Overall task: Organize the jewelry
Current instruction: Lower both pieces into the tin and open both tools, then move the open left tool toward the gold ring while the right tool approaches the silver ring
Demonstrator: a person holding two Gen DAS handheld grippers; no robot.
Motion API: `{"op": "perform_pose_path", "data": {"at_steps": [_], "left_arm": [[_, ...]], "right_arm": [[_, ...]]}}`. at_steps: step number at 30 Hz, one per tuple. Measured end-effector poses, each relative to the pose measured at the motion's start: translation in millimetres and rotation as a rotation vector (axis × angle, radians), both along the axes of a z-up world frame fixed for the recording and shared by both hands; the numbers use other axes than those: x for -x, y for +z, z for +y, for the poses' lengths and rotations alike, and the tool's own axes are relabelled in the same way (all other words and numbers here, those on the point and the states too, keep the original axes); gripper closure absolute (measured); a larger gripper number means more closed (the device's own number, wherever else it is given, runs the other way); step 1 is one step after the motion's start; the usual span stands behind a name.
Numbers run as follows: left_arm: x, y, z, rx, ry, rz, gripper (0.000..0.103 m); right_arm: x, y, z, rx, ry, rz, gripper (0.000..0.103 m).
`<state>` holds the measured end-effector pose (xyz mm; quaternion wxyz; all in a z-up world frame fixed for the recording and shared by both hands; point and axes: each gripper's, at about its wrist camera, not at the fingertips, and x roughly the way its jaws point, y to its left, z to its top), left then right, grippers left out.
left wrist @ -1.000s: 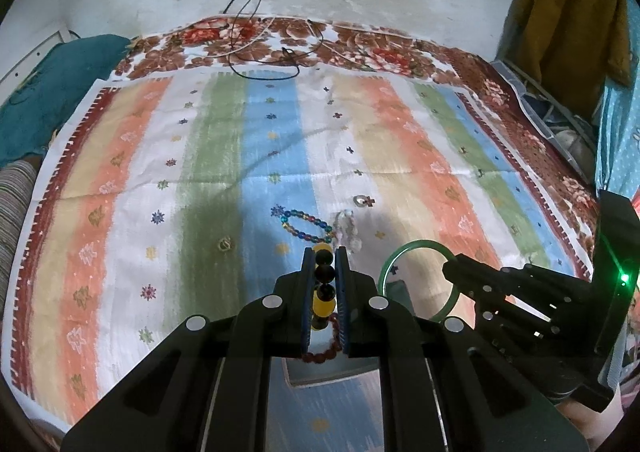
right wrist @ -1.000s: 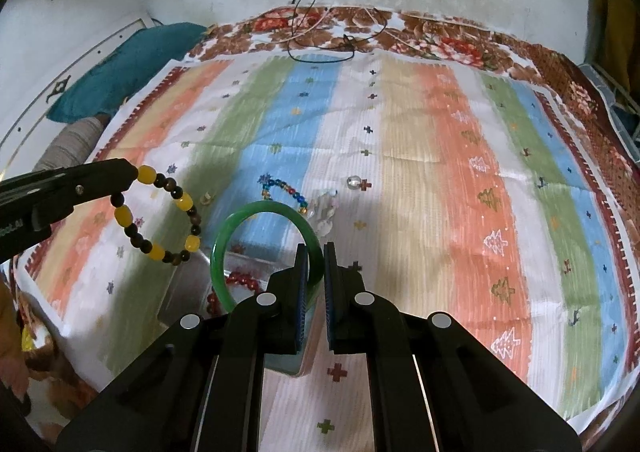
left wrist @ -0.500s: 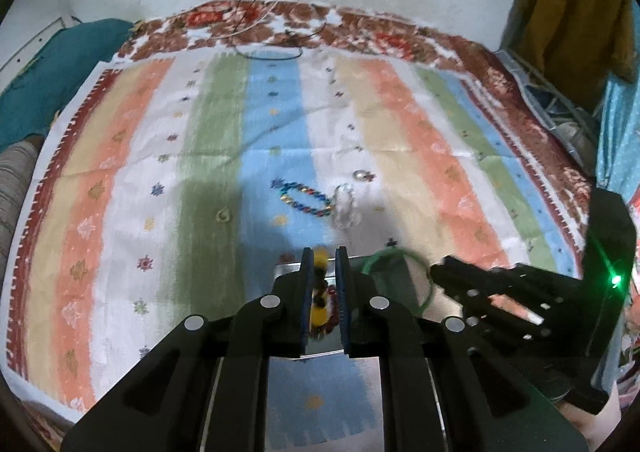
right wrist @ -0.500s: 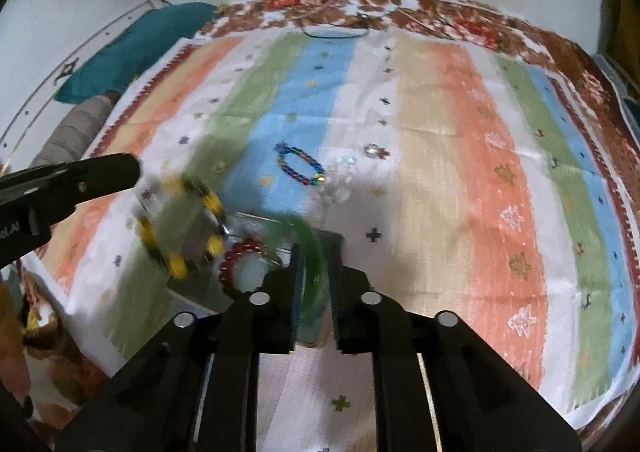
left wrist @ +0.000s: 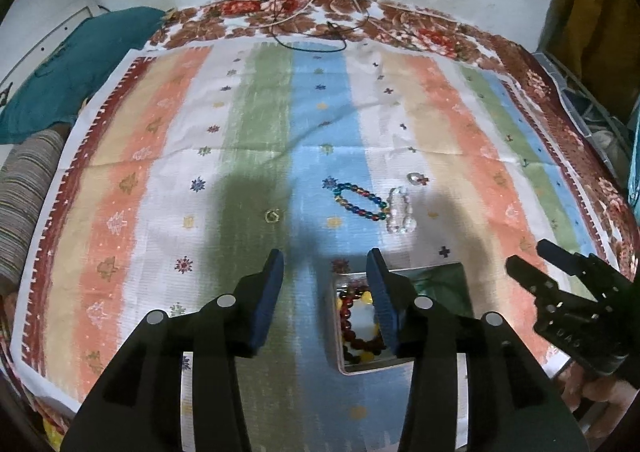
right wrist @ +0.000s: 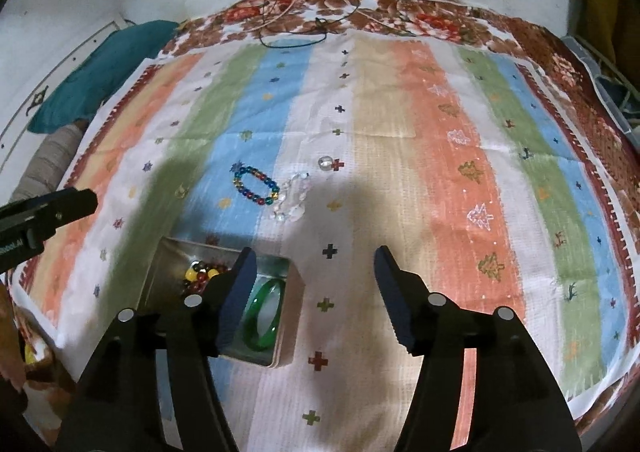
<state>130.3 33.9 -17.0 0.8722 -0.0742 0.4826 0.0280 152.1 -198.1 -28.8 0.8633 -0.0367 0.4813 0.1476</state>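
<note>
A metal tin (right wrist: 291, 326) sits on the striped cloth and holds a green bangle (right wrist: 262, 312) and beaded bracelets (right wrist: 200, 275); the tin also shows in the left wrist view (left wrist: 464, 280) with beads (left wrist: 352, 316) inside. My left gripper (left wrist: 325, 298) is open and empty, its right finger over the tin. My right gripper (right wrist: 316, 294) is open and empty, its left finger over the tin. A multicoloured bead bracelet (left wrist: 360, 201) (right wrist: 256, 186), a clear bead bracelet (left wrist: 400, 210) (right wrist: 292, 200), a silver ring (left wrist: 416, 178) (right wrist: 326, 162) and a small gold ring (left wrist: 273, 216) lie on the cloth beyond.
The striped cloth (right wrist: 400, 132) lies over a floral bedspread (left wrist: 400, 20) against a white wall. Cables (left wrist: 308, 32) lie at the far edge. A teal pillow (left wrist: 76, 68) lies far left. The other gripper shows at the right (left wrist: 576, 300) and left (right wrist: 40, 216) edges.
Both grippers opened. The yellow-and-dark bead bracelet left my left gripper and the green bangle left my right gripper; both now lie in the tin. Both grippers rose.
</note>
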Motion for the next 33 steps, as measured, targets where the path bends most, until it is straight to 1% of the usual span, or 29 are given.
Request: {"op": "perform_pose_path", "data": {"at_steps": [4, 10, 16, 21, 25, 28, 33], "left_arm": [[-7.0, -5.8, 11.7, -0.007, 0.029, 0.024, 0.049], [-18.8, -14.4, 27.8, -0.011, 0.066, 0.055, 0.043], [-33.0, -26.5, 30.9, -0.014, 0.069, 0.083, 0.041], [-45.9, -36.3, 31.1, -0.034, 0.066, 0.098, 0.04], [-55.5, -45.6, 29.6, -0.017, 0.045, 0.13, 0.04], [-60.6, -47.8, 29.6, -0.019, 0.044, 0.131, 0.04], [-70.7, -54.2, 30.4, -0.02, 0.043, 0.143, 0.039]], "right_arm": [[-8.4, -2.2, -0.3, 0.0, -0.004, 0.012, 0.035], [-20.3, -1.8, 0.0, -0.002, -0.013, 0.015, 0.034], [-40.1, -5.3, -5.5, -0.016, -0.054, 0.028, 0.034], [-52.2, -12.1, 0.1, 0.01, -0.053, 0.041, 0.034], [-64.6, -15.9, 6.1, 0.0, -0.056, 0.05, 0.034], [-73.6, -22.2, 8.6, -0.007, -0.065, 0.068, 0.034], [-84.9, -30.6, 15.2, 0.014, -0.065, 0.078, 0.034]]}}
